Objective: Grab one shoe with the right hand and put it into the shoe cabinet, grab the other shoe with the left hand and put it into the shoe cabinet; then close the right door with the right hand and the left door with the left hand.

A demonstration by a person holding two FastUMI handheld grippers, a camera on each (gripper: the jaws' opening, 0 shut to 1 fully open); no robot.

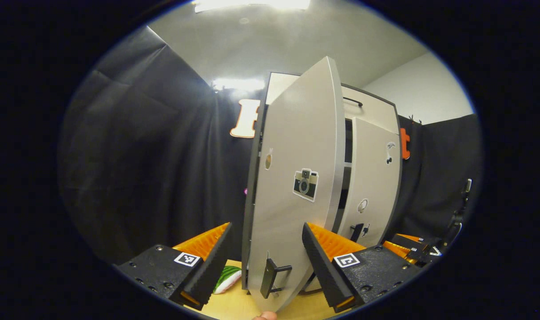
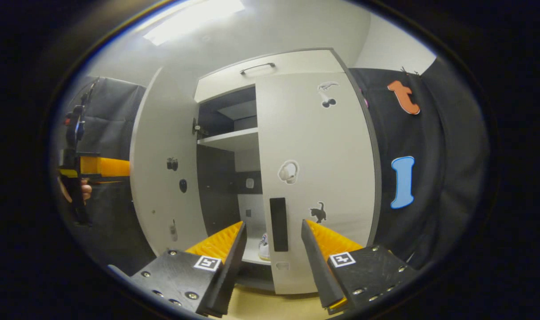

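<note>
Left claw [image 1: 266, 249] is released, straddling the half-open left door [image 1: 292, 186] edge near its handle [image 1: 270, 278]. Right claw [image 2: 270, 249] is released before the shut right door [image 2: 314, 178]. A shoe [image 2: 264, 246] sits inside the shoe cabinet [image 2: 234, 140], low.

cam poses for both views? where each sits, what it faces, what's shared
Left gripper view: rides the left claw, facing the open left door's outer face edge-on; its handle lies between the open fingers.
Right gripper view: rides the right claw, facing the nearly closed right door; a shoe shows inside; the other claw and a hand at far left.
Shared: both doors, cabinet.
</note>
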